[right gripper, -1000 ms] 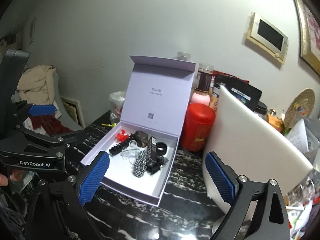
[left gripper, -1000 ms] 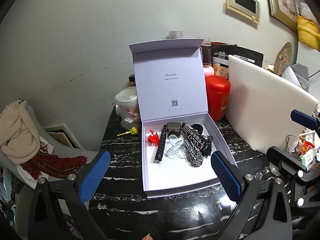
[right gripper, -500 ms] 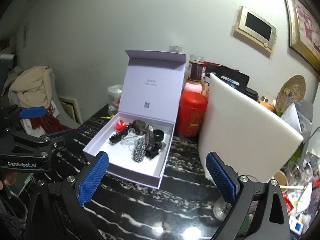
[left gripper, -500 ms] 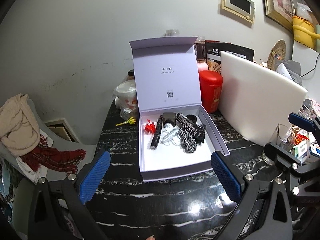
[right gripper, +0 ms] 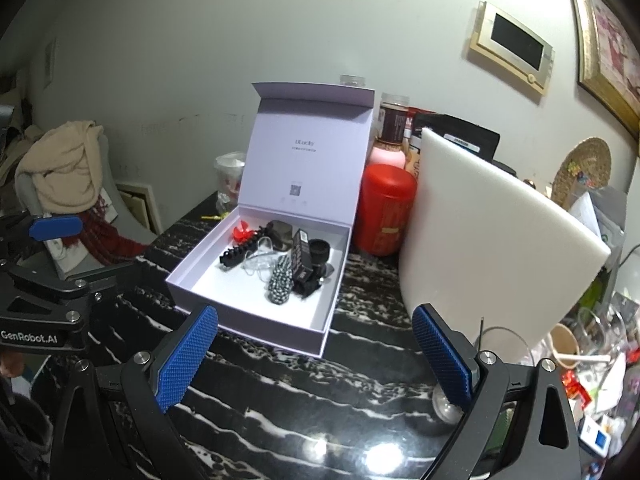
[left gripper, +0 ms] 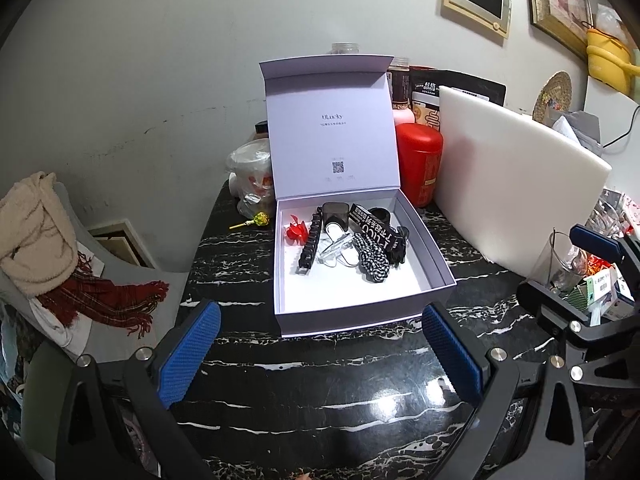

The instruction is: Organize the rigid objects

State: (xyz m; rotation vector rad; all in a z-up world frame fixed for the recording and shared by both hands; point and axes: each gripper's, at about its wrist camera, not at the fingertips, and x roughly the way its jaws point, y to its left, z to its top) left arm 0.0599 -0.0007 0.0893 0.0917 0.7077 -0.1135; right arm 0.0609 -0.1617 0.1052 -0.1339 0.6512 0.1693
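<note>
Glossy marble-look table (left gripper: 320, 400); matt cardboard box (left gripper: 360, 316).

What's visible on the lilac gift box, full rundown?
The pale lilac cardboard gift box sits on the black marble-patterned tabletop. Its hinged lid stands open and upright, with small print and a QR code inside. The white-lined tray holds small items clustered toward the back; the front is bare. Neither gripper touches it.
</note>
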